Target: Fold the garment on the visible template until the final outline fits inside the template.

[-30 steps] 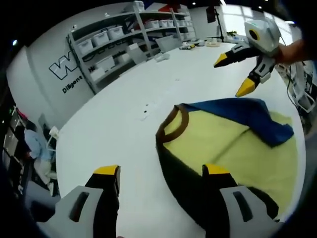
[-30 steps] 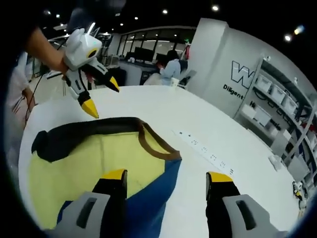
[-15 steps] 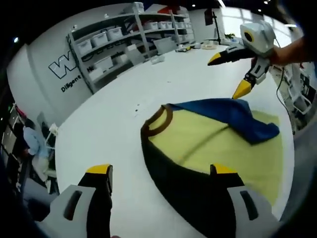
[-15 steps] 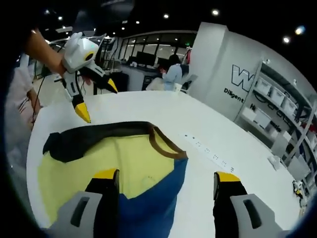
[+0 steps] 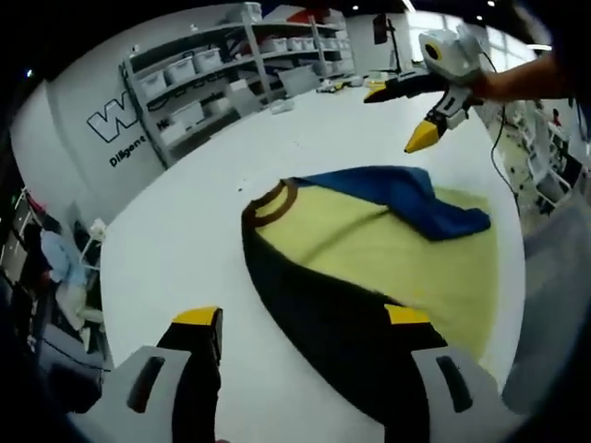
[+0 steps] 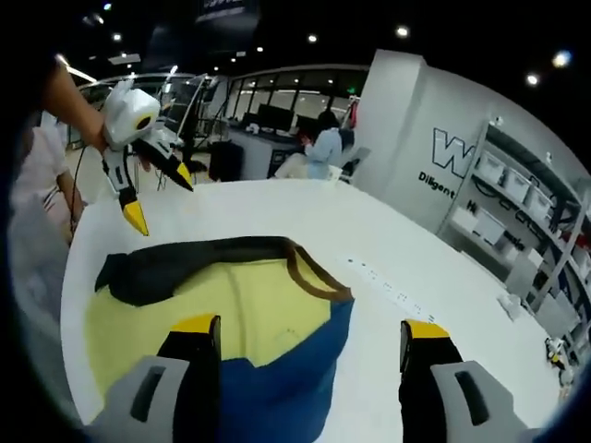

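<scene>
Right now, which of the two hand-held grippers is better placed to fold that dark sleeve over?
Probably the left. Its gripper hangs over the dark sleeve of the yellow, blue and dark T-shirt. The right gripper hangs open above the blue sleeve.

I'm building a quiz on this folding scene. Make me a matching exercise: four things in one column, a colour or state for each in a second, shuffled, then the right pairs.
Things:
1. collar
2. folded-over sleeve
3. left gripper
4. table

Colours or states:
A. white
B. blue
C. brown
D. open, above the table

Pairs: 1-C, 2-B, 3-D, 4-A
</scene>
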A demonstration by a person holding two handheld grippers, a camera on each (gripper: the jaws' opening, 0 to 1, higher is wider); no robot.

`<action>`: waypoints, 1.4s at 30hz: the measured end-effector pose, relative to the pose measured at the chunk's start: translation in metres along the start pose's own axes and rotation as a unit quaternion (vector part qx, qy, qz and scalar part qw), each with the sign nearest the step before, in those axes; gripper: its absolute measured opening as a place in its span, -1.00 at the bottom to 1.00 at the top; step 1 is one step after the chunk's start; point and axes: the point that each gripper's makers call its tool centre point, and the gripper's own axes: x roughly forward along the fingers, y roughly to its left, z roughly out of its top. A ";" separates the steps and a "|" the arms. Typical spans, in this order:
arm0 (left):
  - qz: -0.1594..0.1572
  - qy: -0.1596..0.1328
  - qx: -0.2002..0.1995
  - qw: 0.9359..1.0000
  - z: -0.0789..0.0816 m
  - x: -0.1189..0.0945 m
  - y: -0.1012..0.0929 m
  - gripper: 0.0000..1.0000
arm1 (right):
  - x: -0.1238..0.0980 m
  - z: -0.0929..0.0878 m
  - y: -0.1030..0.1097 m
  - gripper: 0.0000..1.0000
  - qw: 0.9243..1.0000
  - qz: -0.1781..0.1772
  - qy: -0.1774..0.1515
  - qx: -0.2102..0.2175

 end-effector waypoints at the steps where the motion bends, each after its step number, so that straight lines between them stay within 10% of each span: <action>1: -0.004 0.005 0.001 1.000 -0.005 -0.001 -0.004 0.42 | -0.002 -0.002 0.002 0.53 1.000 0.000 0.002 -0.001; 17: -0.070 0.040 -0.008 0.997 -0.068 0.001 -0.067 -0.03 | -0.019 -0.020 0.019 0.49 1.000 0.007 0.007 0.000; 24: -0.081 0.061 -0.054 0.993 -0.084 0.005 -0.076 -0.60 | -0.029 -0.029 0.027 0.46 1.000 0.010 0.013 0.001; 28: -0.075 0.063 -0.060 0.993 -0.085 0.003 -0.073 -0.92 | -0.037 -0.035 0.032 0.46 1.000 0.013 0.015 0.006; 42: -0.043 0.072 -0.069 0.994 -0.072 -0.031 -0.052 -0.94 | -0.053 -0.039 0.083 0.57 0.996 0.082 -0.016 0.024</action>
